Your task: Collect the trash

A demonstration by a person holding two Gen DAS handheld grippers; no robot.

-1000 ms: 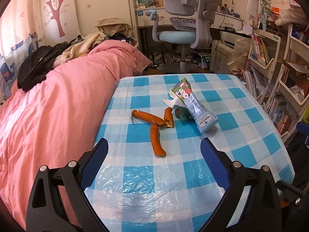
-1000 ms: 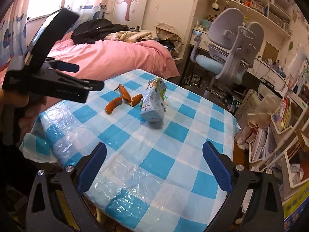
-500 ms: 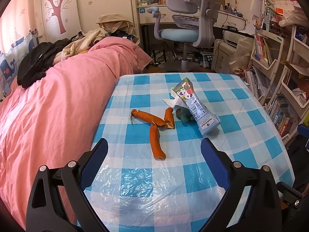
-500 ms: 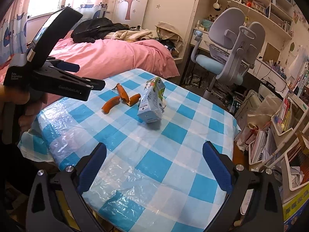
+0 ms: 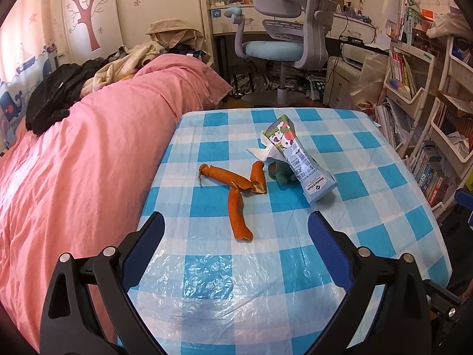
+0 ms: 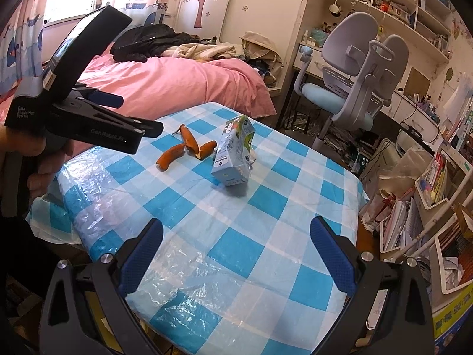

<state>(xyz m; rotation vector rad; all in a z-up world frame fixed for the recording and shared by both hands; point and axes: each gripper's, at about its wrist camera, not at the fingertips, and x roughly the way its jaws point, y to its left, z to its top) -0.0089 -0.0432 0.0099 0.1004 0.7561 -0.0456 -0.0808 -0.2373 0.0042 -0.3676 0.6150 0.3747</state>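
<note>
Orange peel strips (image 5: 236, 195) lie mid-table on the blue checked tablecloth (image 5: 266, 266); they also show in the right wrist view (image 6: 183, 151). A crushed milk carton (image 5: 298, 162) lies to their right, over a white tissue (image 5: 261, 152) and a small dark green lump (image 5: 280, 173). The carton (image 6: 233, 151) stands out in the right wrist view. My left gripper (image 5: 236, 230) is open and empty, just short of the nearest peel. My right gripper (image 6: 236, 236) is open and empty over the near table edge. The left gripper's body (image 6: 88, 124) shows at the left.
A bed with a pink duvet (image 5: 88, 162) runs along the table's left side. A grey office chair (image 5: 283, 41) and desk stand behind. Shelves with books (image 5: 428, 124) crowd the right side. A plastic bag (image 6: 405, 165) lies on the floor at the right.
My left gripper has moved a little forward toward the peels. My right gripper has shifted slightly, so the carton sits nearer the view's centre. Nothing on the table has moved.
</note>
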